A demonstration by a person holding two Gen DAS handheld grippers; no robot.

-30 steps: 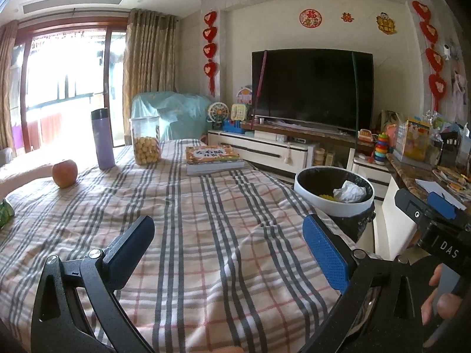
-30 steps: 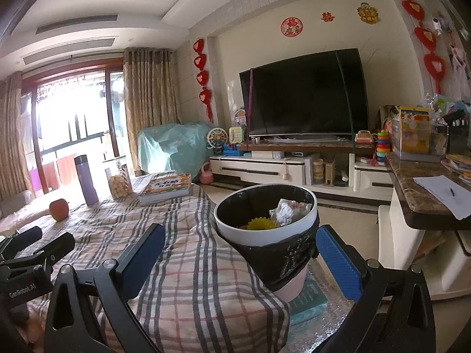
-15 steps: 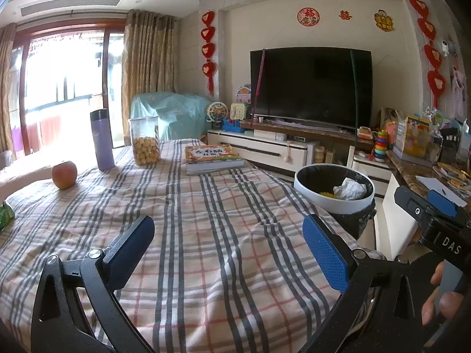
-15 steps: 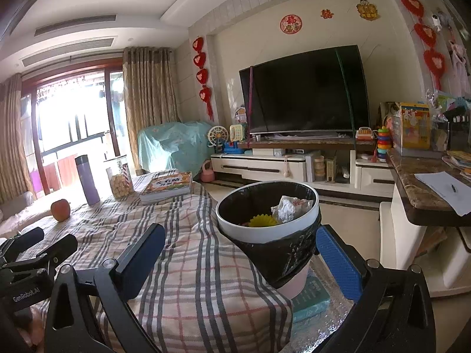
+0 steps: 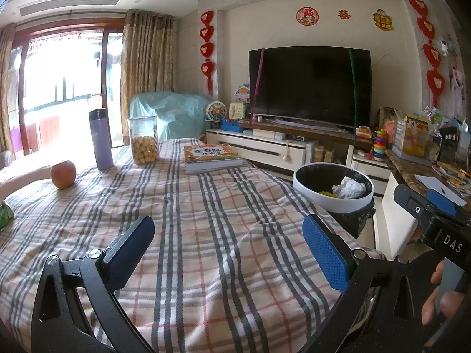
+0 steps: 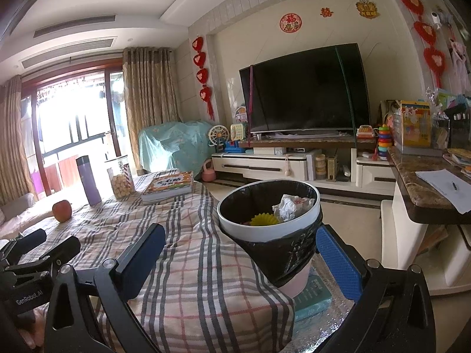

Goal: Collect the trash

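Note:
A white-rimmed trash bin (image 5: pixel 306 189) lined with a black bag stands off the table's right end. It holds a crumpled white paper (image 5: pixel 348 188) and a yellow item (image 5: pixel 323 193). My left gripper (image 5: pixel 228 229) hovers open over the plaid tablecloth (image 5: pixel 206 220), nothing between its fingers. In the right wrist view the bin (image 6: pixel 265 231) sits close ahead, between the open fingers of my right gripper (image 6: pixel 240 234), which touch nothing. The paper (image 6: pixel 287 207) and the yellow item (image 6: pixel 263 219) show inside it. A green packet (image 5: pixel 4 213) peeks in at the table's left edge.
On the table's far side stand an apple (image 5: pixel 63 174), a purple bottle (image 5: pixel 101 139), a snack jar (image 5: pixel 143 141) and a book (image 5: pixel 210 154). A teal book (image 6: pixel 312 294) lies under the bin. A cluttered stone counter (image 6: pixel 418 188) is at right, a TV unit (image 6: pixel 279 164) behind.
Hardly anything. Both grippers stay open and empty. The bin has crept slightly upward in the right wrist view.

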